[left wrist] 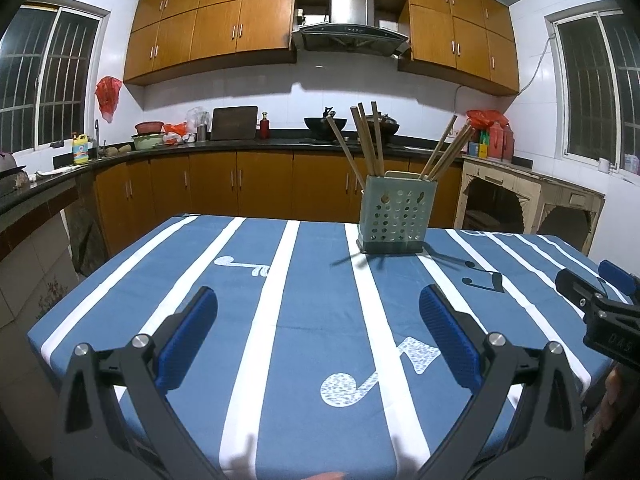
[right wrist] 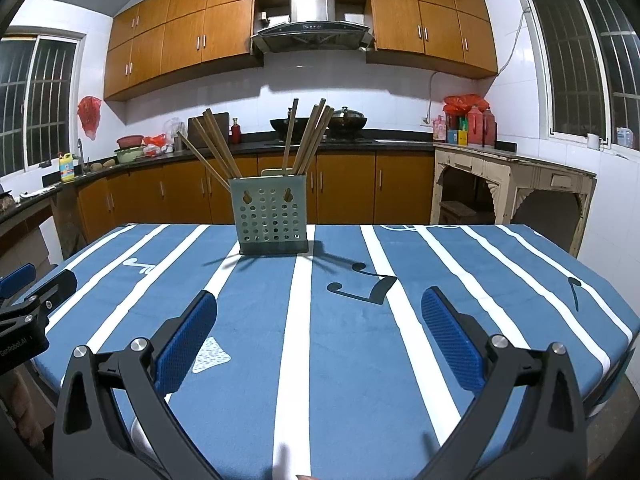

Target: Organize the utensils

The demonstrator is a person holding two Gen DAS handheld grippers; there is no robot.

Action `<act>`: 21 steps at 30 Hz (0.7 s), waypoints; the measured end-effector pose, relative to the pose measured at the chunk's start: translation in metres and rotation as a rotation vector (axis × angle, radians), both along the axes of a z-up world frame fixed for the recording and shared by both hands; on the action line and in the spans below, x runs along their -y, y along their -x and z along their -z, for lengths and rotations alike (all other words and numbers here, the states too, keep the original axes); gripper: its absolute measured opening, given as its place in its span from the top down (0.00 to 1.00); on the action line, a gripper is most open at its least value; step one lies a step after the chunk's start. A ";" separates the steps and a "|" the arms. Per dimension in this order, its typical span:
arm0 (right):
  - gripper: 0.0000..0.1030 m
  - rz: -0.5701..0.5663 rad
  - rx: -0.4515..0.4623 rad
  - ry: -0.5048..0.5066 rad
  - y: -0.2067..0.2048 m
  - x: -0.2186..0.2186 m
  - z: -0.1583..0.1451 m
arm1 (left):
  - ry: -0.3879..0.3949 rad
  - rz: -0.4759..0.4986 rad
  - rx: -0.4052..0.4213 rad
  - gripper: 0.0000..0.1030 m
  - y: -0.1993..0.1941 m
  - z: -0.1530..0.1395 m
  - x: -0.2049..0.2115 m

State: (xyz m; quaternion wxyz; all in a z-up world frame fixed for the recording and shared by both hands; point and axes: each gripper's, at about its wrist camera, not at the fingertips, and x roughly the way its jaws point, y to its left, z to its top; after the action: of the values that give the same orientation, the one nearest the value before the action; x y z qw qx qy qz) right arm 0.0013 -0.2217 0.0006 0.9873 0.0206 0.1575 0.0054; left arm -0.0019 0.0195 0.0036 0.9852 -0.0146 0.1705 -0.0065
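Grey-green perforated holder (left wrist: 396,212) upright at the far side of the striped desk (left wrist: 304,320), wooden chopsticks (left wrist: 366,140) fanned out inside, left tongs (left wrist: 318,320) and right tongs (right wrist: 320,320) spread wide, empty, above the desk.

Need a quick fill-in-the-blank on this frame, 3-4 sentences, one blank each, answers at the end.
1. The chopsticks stand in a perforated green ____ on the table.
2. The left gripper and the right gripper both have their jaws ____, holding nothing.
3. The tablecloth is blue with white ____ and music notes.
4. In the left wrist view, the holder sits to the ____ of centre.

Answers: holder; open; stripes; right
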 end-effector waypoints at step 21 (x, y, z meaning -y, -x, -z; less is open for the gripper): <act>0.02 -0.002 -0.015 -0.005 -0.001 0.001 0.003 | -0.008 0.009 -0.011 0.04 0.000 0.005 0.004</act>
State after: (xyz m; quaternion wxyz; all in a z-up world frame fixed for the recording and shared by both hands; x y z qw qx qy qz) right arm 0.0027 -0.2230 -0.0026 0.9860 0.0231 0.1647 0.0064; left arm -0.0014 0.0154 -0.0010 0.9843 -0.0100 0.1761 -0.0101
